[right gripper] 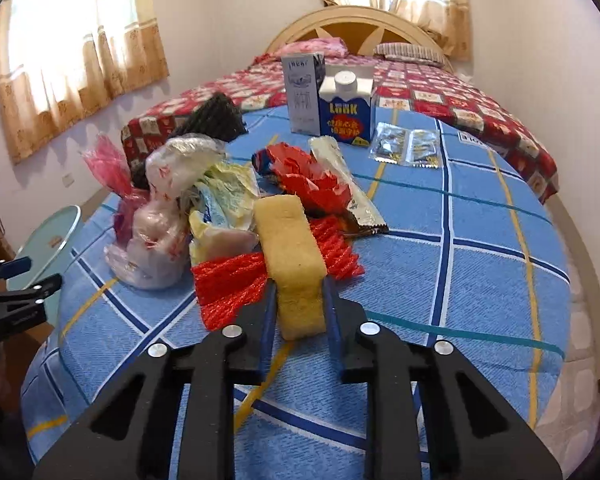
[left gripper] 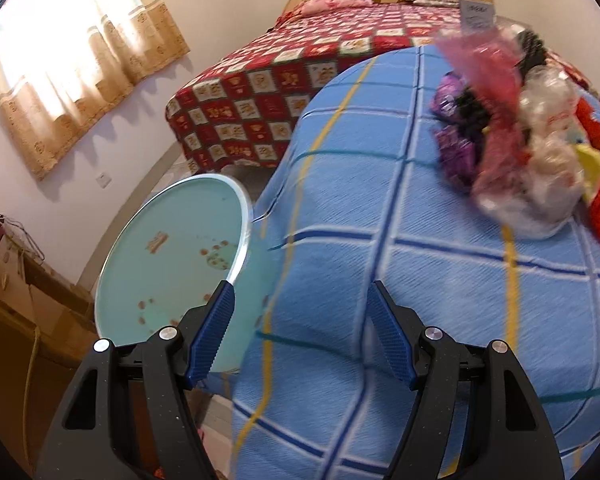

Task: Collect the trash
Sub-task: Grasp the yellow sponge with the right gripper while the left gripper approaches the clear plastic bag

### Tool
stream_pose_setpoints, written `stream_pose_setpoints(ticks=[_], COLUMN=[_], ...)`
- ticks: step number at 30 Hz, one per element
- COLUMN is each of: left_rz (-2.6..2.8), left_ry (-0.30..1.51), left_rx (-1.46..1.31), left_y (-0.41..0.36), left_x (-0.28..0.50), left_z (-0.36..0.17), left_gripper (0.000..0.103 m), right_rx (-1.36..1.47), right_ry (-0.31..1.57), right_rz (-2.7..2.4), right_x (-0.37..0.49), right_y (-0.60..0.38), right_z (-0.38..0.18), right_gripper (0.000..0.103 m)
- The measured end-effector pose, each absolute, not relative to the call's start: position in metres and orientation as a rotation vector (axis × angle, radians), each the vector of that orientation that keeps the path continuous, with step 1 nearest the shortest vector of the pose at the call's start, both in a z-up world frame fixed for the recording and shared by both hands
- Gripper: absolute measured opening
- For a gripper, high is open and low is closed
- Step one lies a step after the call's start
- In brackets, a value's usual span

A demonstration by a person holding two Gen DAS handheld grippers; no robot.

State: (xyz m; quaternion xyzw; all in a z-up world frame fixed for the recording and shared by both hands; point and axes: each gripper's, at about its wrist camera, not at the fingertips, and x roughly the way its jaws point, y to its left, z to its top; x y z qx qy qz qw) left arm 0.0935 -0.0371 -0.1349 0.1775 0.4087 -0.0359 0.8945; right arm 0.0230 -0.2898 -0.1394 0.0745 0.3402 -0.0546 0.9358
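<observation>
My right gripper [right gripper: 300,282] is shut on a yellow sponge block [right gripper: 292,256] above the blue checked blanket [right gripper: 480,280]. A trash pile lies beside it: red foam netting [right gripper: 228,284], a clear plastic bag [right gripper: 156,240], yellow wrappers [right gripper: 228,196], a red wrapper [right gripper: 312,180] and a pink bag [right gripper: 108,168]. Two cartons [right gripper: 344,108] and foil packets [right gripper: 404,146] lie farther back. My left gripper [left gripper: 300,300] is open and empty over the blanket's left edge, next to a pale green basin [left gripper: 168,264]. The pile [left gripper: 520,152] shows blurred at the upper right of the left wrist view.
A bed with a red patterned quilt [left gripper: 268,92] and a wooden headboard [right gripper: 360,28] stands behind. Curtained windows [left gripper: 80,60] are on the left wall. A brown box [left gripper: 20,312] sits left of the basin. My left gripper shows at the left edge of the right wrist view [right gripper: 24,276].
</observation>
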Motion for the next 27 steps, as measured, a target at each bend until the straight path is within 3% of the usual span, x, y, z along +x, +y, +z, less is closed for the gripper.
stream_pose_setpoints(ticks=[7,27], left_rz=[-0.135,-0.311], left_ry=[0.822,0.795], left_rx=[0.345,0.35], left_y=[-0.078,-0.168], left_x=[0.093,0.075], left_z=[-0.124,-0.118], left_gripper=[0.068,0.068], right_rx=[0.171,0.223], right_ry=[0.623,0.611], right_rz=[-0.173,-0.29], right_x=[0.005,-0.03], right_y=[-0.307,-0.354], right_z=[-0.119,-0.135], right_gripper=[0.021,0.021])
